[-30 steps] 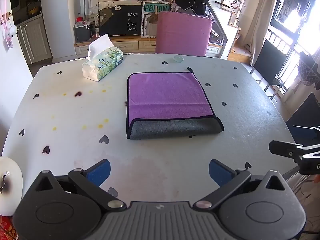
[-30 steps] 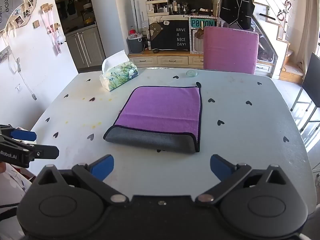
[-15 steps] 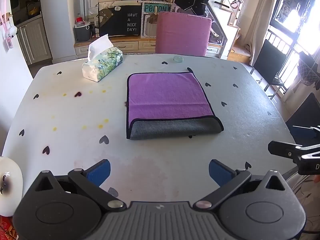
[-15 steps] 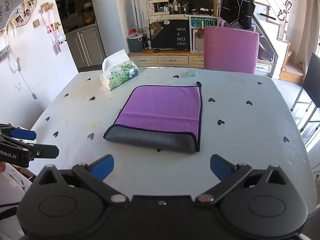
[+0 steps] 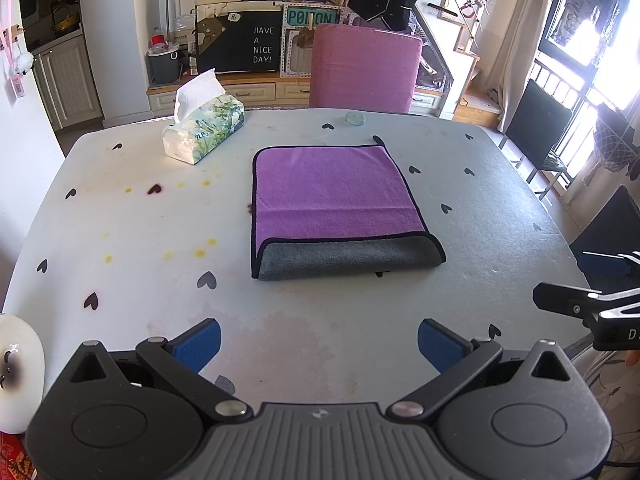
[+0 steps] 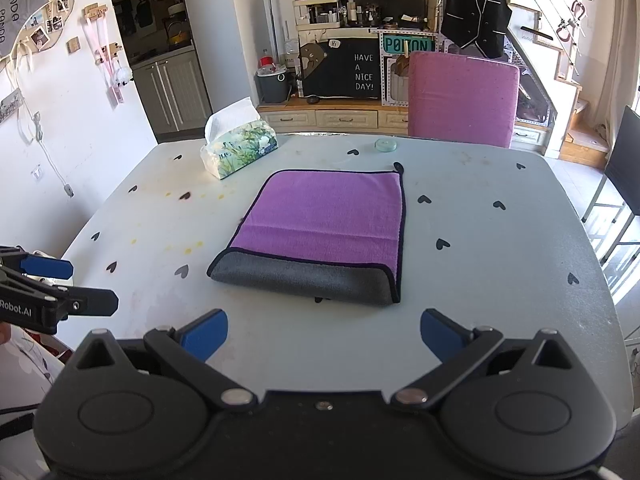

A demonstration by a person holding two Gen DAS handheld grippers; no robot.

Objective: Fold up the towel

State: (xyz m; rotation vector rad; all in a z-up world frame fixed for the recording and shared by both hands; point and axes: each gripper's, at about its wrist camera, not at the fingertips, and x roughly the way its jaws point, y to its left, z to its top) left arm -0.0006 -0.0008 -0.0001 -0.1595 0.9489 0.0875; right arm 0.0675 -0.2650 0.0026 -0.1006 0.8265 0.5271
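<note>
A purple towel with a black hem lies folded on the table, its grey underside showing along the near fold; it also shows in the right wrist view. My left gripper is open and empty, held back near the table's front edge, well short of the towel. My right gripper is open and empty too, at the front edge to the towel's right. Each gripper shows at the edge of the other's view: the right one, the left one.
A tissue pack stands at the back left of the pale, heart-patterned table. A small round lid lies behind the towel. A pink chair stands at the far side. A white object sits at the front left.
</note>
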